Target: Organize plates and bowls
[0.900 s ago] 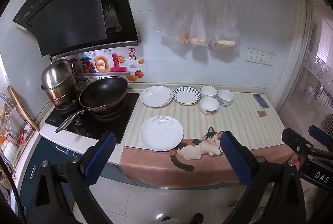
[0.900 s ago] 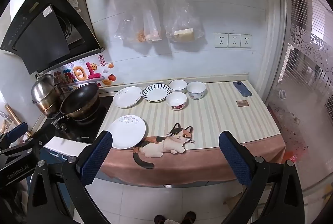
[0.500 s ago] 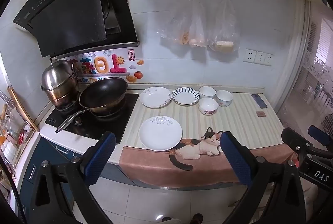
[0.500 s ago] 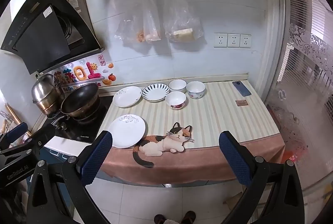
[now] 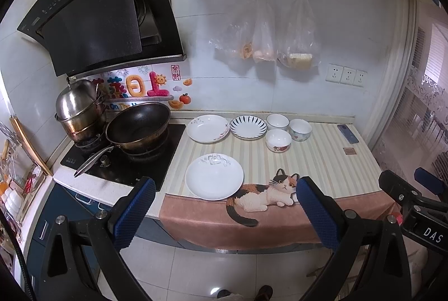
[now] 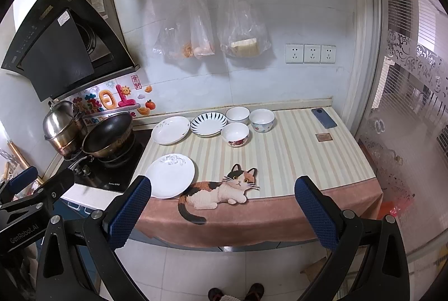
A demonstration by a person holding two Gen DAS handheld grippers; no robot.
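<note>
Three plates lie on the striped counter: a white plate [image 5: 214, 176] near the front edge, a floral plate [image 5: 207, 128] and a blue-striped plate [image 5: 248, 127] at the back. Three bowls stand right of them: a white bowl [image 5: 277, 121], a patterned bowl [image 5: 300, 129] and a red-flowered bowl [image 5: 278, 140]. In the right wrist view I see the front plate [image 6: 170, 175] and the bowls [image 6: 235, 134] too. My left gripper [image 5: 224, 213] and right gripper [image 6: 222, 213] are open and empty, held back from the counter above the floor.
A stove with a black wok [image 5: 137, 125] and steel pots [image 5: 79, 110] stands at the left. A phone [image 5: 347, 133] and a small brown square [image 5: 349, 151] lie at the right. A cat-print cloth [image 5: 266, 193] hangs over the front edge. Bags [image 5: 263, 49] hang on the wall.
Both views have shifted very slightly; the counter and the dishes stand as before. Both grippers stay open.
</note>
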